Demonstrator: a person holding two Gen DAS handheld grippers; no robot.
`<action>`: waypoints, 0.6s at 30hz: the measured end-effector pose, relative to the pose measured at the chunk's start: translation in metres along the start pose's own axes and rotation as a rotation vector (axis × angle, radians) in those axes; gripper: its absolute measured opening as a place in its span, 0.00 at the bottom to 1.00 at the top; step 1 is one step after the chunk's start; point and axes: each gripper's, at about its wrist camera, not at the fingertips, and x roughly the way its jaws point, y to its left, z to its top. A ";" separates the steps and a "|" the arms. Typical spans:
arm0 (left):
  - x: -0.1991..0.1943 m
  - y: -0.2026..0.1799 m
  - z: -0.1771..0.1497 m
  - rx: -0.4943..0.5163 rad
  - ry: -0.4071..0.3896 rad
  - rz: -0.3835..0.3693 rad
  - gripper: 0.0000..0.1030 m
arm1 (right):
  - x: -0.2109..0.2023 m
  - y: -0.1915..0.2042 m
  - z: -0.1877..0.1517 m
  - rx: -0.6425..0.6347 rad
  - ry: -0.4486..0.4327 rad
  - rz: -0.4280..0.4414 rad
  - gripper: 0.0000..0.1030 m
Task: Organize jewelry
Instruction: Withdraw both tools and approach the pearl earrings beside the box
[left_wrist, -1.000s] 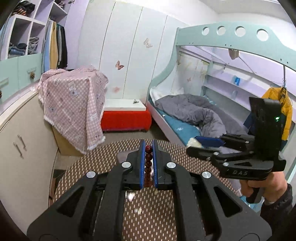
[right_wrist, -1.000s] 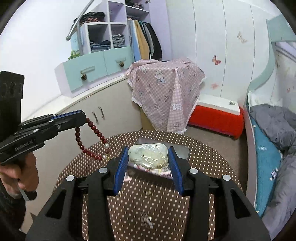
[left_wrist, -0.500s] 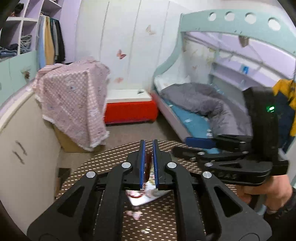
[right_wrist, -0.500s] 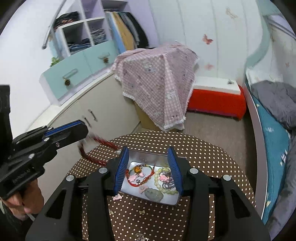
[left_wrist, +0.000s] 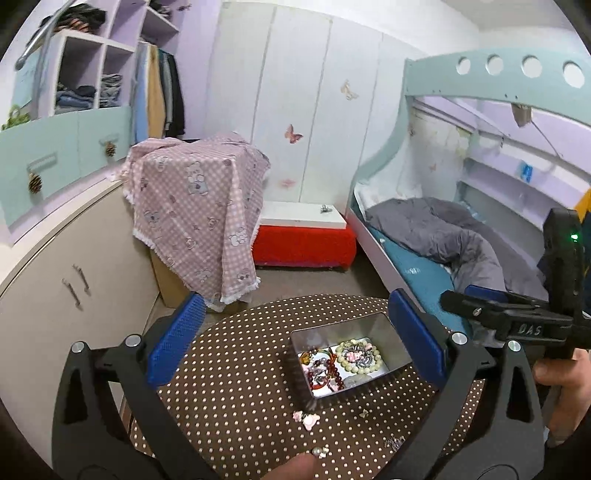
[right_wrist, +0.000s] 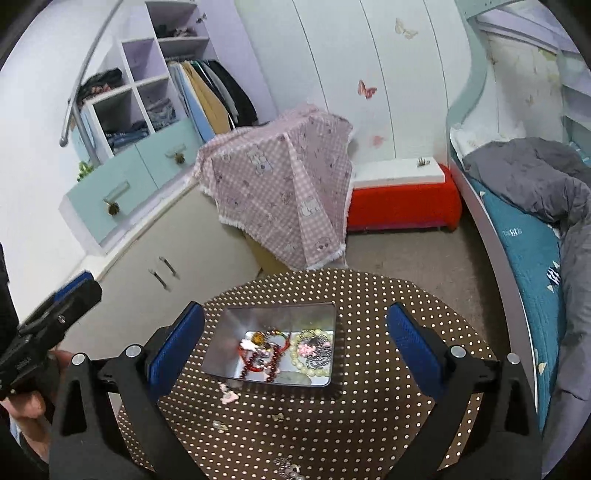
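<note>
- Jewelry lies heaped in a shallow metal tin (left_wrist: 397, 345) on the round brown table (left_wrist: 240, 376) with pale dots: a dark red bead bracelet (right_wrist: 267, 363), a pale green bead bracelet (right_wrist: 306, 360), a flat pale jade piece (right_wrist: 291, 376) at the near wall, plus small pink charms.
- Left gripper (left_wrist: 295, 334) hangs above the table with its jaws opening, already spread wide; nothing sits between the blue pads, and the tin shows below and beyond the gap, nearer the right pad.
- Right gripper (right_wrist: 295, 341) likewise has its jaws opening and stands wide and empty; the tin lies beneath the gap between its pads, apart from both.
- Loose pieces stay on the cloth outside the tin: a pink charm (left_wrist: 308, 419) just beside its near corner, a small pale bit (right_wrist: 219, 426), and a silvery cluster (right_wrist: 286, 465) at the near edge.
- A hand (left_wrist: 561, 380) grips the right tool's handle at the edge of the left view.
</note>
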 end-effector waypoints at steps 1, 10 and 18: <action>-0.004 0.002 -0.001 -0.011 -0.007 0.003 0.94 | -0.006 0.002 0.000 -0.003 -0.015 -0.001 0.92; -0.047 0.008 -0.008 -0.038 -0.081 0.056 0.94 | -0.074 0.038 0.001 -0.103 -0.163 -0.099 0.92; -0.065 0.000 -0.031 -0.028 -0.080 0.078 0.94 | -0.087 0.023 -0.044 -0.054 -0.212 -0.089 0.92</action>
